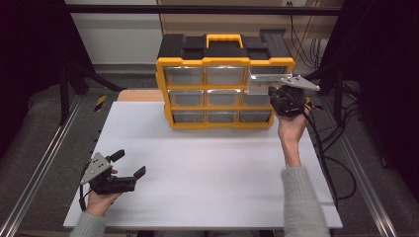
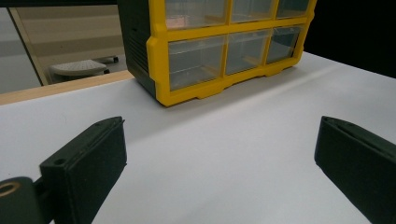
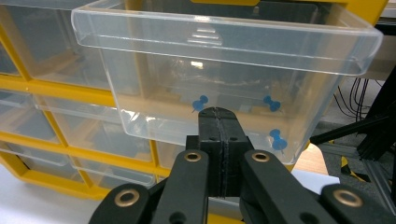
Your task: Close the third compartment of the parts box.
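At the upper centre of the high view we see the yellow and black drawer cabinet [image 1: 222, 84] standing at the far edge of the white table [image 1: 207, 168]. Our right gripper [image 1: 276, 94] is up at its right end, and in the right gripper view its jaws are pressed together with nothing between them, just in front of a clear drawer [image 3: 224, 74] pulled out of the cabinet, with blue push pins [image 3: 273, 105] inside. Our left gripper [image 1: 129, 165] sits at the lower left, jaws spread wide over bare table, well apart from the cabinet.
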### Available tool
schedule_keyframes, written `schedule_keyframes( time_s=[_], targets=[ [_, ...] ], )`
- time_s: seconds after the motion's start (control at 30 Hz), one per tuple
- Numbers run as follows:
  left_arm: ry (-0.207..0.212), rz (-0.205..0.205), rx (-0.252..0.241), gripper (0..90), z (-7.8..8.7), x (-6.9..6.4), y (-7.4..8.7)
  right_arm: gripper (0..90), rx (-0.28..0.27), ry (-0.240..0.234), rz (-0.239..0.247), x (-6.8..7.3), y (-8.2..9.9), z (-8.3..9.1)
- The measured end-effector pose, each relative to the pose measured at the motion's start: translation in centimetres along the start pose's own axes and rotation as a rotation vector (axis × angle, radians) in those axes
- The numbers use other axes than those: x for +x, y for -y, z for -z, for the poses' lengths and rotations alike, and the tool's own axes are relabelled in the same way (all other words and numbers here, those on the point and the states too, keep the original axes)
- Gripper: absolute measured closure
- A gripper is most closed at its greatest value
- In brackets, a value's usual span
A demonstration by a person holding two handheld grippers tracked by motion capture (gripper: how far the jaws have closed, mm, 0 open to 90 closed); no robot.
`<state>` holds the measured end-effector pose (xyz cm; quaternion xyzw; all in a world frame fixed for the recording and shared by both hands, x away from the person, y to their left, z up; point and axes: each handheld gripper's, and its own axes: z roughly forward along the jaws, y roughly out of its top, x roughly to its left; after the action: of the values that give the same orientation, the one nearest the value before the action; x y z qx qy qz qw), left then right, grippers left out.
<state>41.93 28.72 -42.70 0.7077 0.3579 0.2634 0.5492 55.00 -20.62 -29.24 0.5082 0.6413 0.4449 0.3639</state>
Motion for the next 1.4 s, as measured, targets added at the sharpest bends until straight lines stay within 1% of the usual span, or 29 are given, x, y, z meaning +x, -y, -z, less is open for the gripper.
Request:
schedule_keyframes(
  time_s=[0.47,0.57,0.6,0.73,0.77,0.9,0.97,1.07,1.4],
  targets=[
    [-0.001,0.001,-0.002,1.8,0.1,0.1,0.0,90.0,-0.002,0.015,-0.007,-0.3,-0.2,-1.3],
    [-0.001,0.0,-0.001,1.8,0.1,0.1,0.0,90.0,0.0,0.021,-0.019,-0.4,-0.2,-1.6],
    [-0.002,0.001,-0.001,1.8,0.1,0.1,0.0,90.0,0.0,0.023,-0.011,-0.5,-0.2,-1.8],
    [-0.003,0.002,-0.003,1.8,0.1,0.1,0.0,90.0,0.002,0.03,-0.022,-0.5,-0.3,-2.1],
    [-0.003,0.003,-0.003,1.8,0.1,0.1,0.0,90.0,0.002,0.028,-0.016,-0.6,-0.3,-2.2],
    [-0.001,0.001,-0.002,1.8,0.1,0.1,0.0,90.0,0.005,0.032,-0.025,-0.6,-0.3,-2.4],
    [-0.002,0.003,-0.001,1.8,0.1,0.1,0.0,90.0,0.003,0.032,-0.02,-0.7,-0.3,-2.6],
    [-0.002,0.003,-0.001,1.8,0.1,0.2,0.0,90.0,0.004,0.038,-0.029,-0.7,-0.3,-2.9],
    [-0.002,0.003,-0.002,1.9,0.1,0.1,0.0,90.0,0.003,0.041,-0.03,-0.7,-0.3,-3.3]
  ],
)
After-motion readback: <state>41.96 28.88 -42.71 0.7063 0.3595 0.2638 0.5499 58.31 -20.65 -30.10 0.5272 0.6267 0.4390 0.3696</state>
